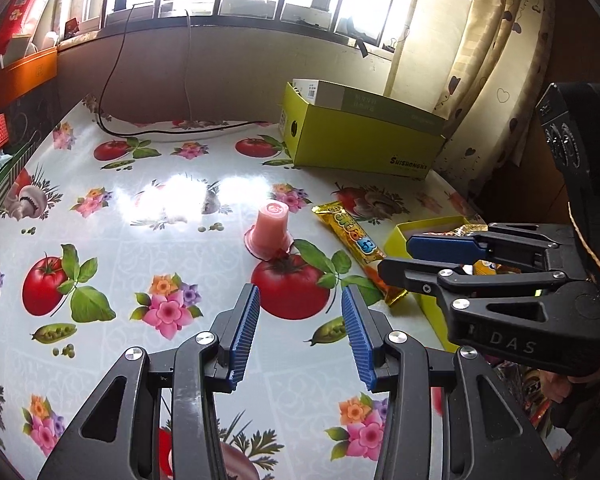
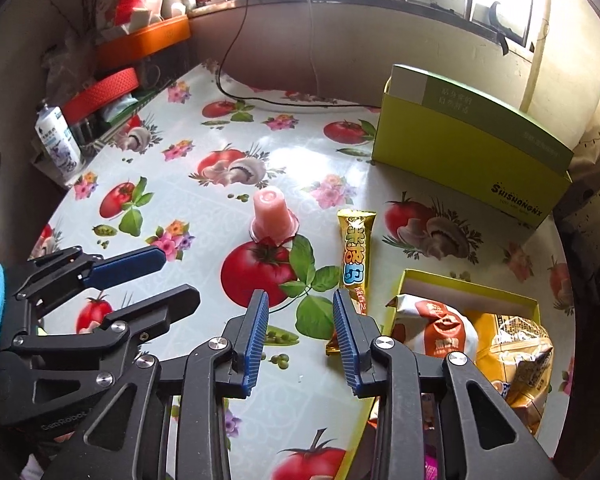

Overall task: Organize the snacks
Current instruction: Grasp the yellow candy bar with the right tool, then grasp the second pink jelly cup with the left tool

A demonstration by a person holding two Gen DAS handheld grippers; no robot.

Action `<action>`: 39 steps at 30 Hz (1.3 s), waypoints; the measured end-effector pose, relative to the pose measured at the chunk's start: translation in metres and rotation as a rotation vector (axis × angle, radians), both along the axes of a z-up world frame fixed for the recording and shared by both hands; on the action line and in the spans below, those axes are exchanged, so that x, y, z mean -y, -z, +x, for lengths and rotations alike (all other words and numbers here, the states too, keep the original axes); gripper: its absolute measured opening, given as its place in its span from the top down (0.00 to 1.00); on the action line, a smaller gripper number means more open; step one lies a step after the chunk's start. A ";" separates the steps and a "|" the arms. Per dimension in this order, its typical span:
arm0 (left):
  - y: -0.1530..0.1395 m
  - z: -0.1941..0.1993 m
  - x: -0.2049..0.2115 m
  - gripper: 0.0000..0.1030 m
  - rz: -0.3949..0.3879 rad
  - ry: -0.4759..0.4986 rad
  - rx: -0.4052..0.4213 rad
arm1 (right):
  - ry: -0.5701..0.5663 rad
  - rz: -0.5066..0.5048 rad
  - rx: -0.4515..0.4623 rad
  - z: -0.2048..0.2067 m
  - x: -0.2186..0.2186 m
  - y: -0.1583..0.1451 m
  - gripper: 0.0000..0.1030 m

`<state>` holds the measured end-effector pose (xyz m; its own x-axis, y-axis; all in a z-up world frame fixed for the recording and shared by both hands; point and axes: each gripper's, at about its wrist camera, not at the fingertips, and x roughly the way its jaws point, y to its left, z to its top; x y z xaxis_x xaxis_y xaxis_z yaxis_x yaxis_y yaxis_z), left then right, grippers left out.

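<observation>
Both empty, the left hand-held gripper and right hand-held gripper stand spread; the upturned jelly cup probably topples if nudged.

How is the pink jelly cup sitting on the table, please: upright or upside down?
Upside down: the pink jelly cup rests on its wide rim, narrow base pointing up.

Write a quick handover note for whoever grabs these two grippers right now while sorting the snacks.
Left gripper: open, nothing between its fingers, aimed at the pink jelly cup.
Right gripper: open, empty, near the yellow snack bar.
Done: the small yellow tray already holds an orange-and-white packet and a yellow bag.
Left: the jelly cup, standing upside down, and the snack bar still lie loose on the table. The big green box stands at the back.
</observation>
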<state>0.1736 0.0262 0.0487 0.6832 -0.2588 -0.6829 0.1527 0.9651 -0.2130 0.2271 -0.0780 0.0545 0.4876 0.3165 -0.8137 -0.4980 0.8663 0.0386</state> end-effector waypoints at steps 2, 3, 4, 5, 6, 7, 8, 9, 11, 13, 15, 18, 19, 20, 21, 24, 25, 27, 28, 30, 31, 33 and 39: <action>0.003 0.002 -0.003 0.57 -0.005 -0.007 -0.007 | 0.009 -0.033 -0.005 0.009 -0.006 0.007 0.70; 0.004 0.003 -0.004 0.57 -0.005 -0.008 -0.008 | 0.017 -0.057 -0.007 0.013 -0.008 0.010 0.70; 0.005 0.004 -0.006 0.57 -0.006 -0.010 -0.009 | 0.026 -0.083 -0.006 0.018 -0.011 0.014 0.70; 0.007 0.004 -0.007 0.57 -0.007 -0.011 -0.010 | 0.031 -0.106 -0.007 0.023 -0.013 0.017 0.70; 0.007 0.005 -0.008 0.57 -0.008 -0.013 -0.012 | 0.036 -0.126 -0.011 0.027 -0.014 0.021 0.70; 0.008 0.005 -0.010 0.57 -0.008 -0.014 -0.012 | 0.043 -0.148 -0.018 0.032 -0.016 0.025 0.70; 0.008 0.006 -0.011 0.57 -0.009 -0.015 -0.012 | 0.051 -0.165 -0.023 0.036 -0.016 0.028 0.70; 0.009 0.007 -0.012 0.57 -0.010 -0.016 -0.012 | 0.061 -0.178 -0.026 0.039 -0.016 0.031 0.70; 0.009 0.008 -0.015 0.57 -0.013 -0.020 -0.011 | 0.077 -0.201 -0.034 0.044 -0.017 0.035 0.70; 0.009 0.010 -0.017 0.57 -0.016 -0.022 -0.010 | 0.084 -0.215 -0.058 0.049 -0.018 0.041 0.70; 0.009 0.012 -0.018 0.57 -0.016 -0.023 -0.010 | 0.086 -0.228 -0.077 0.052 -0.020 0.046 0.70; 0.010 0.016 -0.019 0.57 -0.012 -0.020 -0.011 | 0.071 -0.225 -0.104 0.054 -0.024 0.052 0.75; 0.010 0.018 -0.020 0.57 -0.012 -0.018 -0.010 | 0.065 -0.223 -0.105 0.054 -0.025 0.053 0.79; 0.010 0.020 -0.020 0.57 -0.011 -0.014 -0.009 | 0.062 -0.218 -0.101 0.053 -0.026 0.053 0.81; 0.011 0.023 -0.020 0.57 -0.008 -0.011 -0.008 | 0.062 -0.218 -0.098 0.052 -0.027 0.053 0.81; 0.013 0.033 -0.019 0.57 -0.004 0.005 -0.010 | 0.064 -0.205 -0.094 0.050 -0.026 0.052 0.81; 0.015 0.036 -0.018 0.57 -0.005 0.011 -0.012 | 0.066 -0.200 -0.091 0.050 -0.026 0.052 0.81; 0.017 0.043 -0.017 0.57 -0.003 0.020 -0.013 | 0.075 -0.184 -0.083 0.049 -0.024 0.049 0.81; 0.019 0.047 -0.017 0.57 -0.005 0.028 -0.013 | 0.078 -0.174 -0.079 0.048 -0.022 0.047 0.81; 0.022 0.056 -0.015 0.57 -0.011 0.043 -0.015 | 0.085 -0.156 -0.070 0.048 -0.020 0.042 0.81; 0.024 0.060 -0.014 0.57 -0.007 0.045 -0.017 | 0.086 -0.149 -0.064 0.046 -0.019 0.038 0.81; 0.028 0.069 -0.013 0.57 -0.008 0.045 -0.030 | 0.091 -0.136 -0.054 0.045 -0.016 0.033 0.81; 0.039 0.095 -0.004 0.57 0.004 0.076 -0.043 | 0.098 -0.106 -0.038 0.043 -0.011 0.022 0.81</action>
